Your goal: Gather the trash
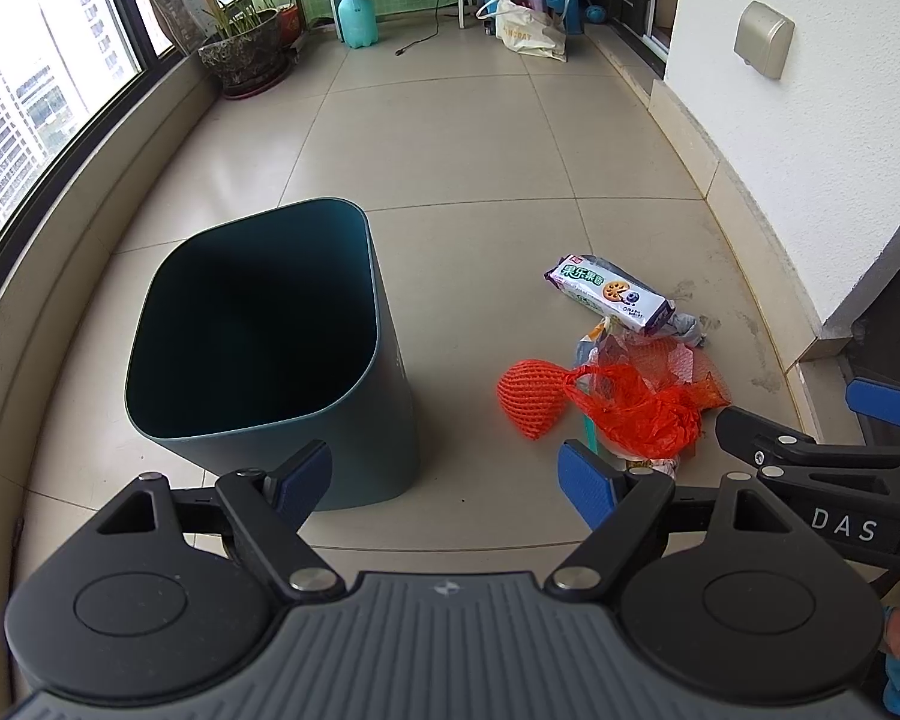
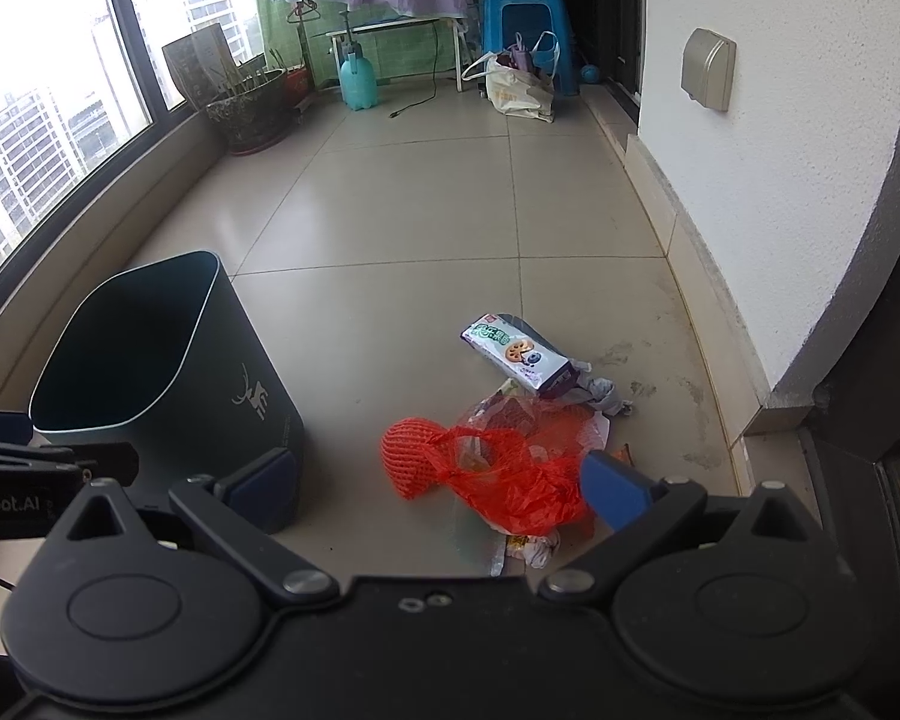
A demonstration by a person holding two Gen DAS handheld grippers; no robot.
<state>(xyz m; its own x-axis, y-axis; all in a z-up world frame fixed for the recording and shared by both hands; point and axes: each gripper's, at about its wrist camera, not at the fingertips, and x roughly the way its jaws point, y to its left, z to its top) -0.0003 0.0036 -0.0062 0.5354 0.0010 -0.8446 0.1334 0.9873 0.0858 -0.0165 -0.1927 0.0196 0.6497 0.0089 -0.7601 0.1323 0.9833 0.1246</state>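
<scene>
Lying beside bin [image 1: 258,348]: orange net [image 1: 606,399], wrapper [image 1: 609,294].

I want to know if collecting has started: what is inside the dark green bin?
The bin looks empty: only bare dark walls show, with no trash. Its floor is in deep shadow, so something small there could go unseen. The trash pile lies beside it.

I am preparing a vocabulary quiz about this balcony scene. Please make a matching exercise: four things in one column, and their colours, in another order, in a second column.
Things:
1. trash bin
2. foam fruit net
3. spray bottle
4. plastic stool

Colours:
A. blue
B. dark teal
C. light turquoise
D. orange

Pairs: 1-B, 2-D, 3-C, 4-A
</scene>
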